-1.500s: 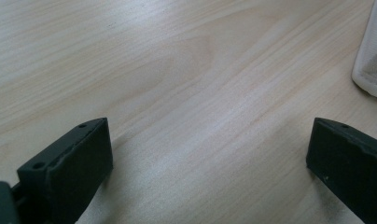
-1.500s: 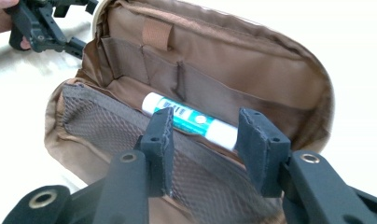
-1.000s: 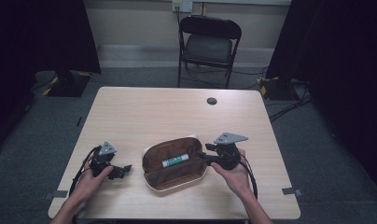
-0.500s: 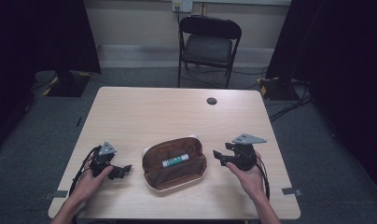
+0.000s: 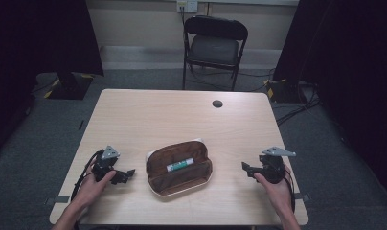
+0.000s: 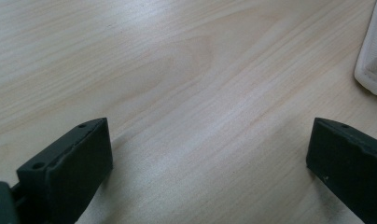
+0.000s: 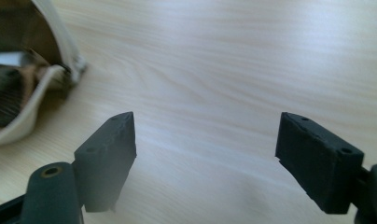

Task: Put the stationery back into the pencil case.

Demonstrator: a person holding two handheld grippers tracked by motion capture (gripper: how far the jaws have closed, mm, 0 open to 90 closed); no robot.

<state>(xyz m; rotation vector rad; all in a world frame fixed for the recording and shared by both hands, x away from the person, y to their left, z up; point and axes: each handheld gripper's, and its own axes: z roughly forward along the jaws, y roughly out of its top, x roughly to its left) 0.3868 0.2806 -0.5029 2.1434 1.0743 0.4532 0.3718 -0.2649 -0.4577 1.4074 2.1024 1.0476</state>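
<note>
A light wooden counter (image 5: pixel 148 120) fills the middle of the high view, with a black folding chair (image 5: pixel 214 45) behind it at the top of the frame and a small dark round cap (image 5: pixel 217 103) set into the wood toward the upper right. Near the lower centre lies an open pouch (image 5: pixel 180 167), cream outside and brown inside, and a white-and-green tube (image 5: pixel 180 165) rests inside it.

The left tool (image 5: pixel 126 174) sits at the lower left of the frame, held low over the wood just beside the pouch's left end but apart from it. In the left gripper view its jaws stand wide apart over bare wood, and the pouch's cream edge (image 6: pixel 374 60) shows at the upper right.

The right tool (image 5: pixel 245 167) is at the lower right, near the pouch's right end with a clear gap of bare wood between. In the right gripper view its jaws are spread wide with nothing between them, and the pouch (image 7: pixel 42 107) lies at the upper left.
</note>
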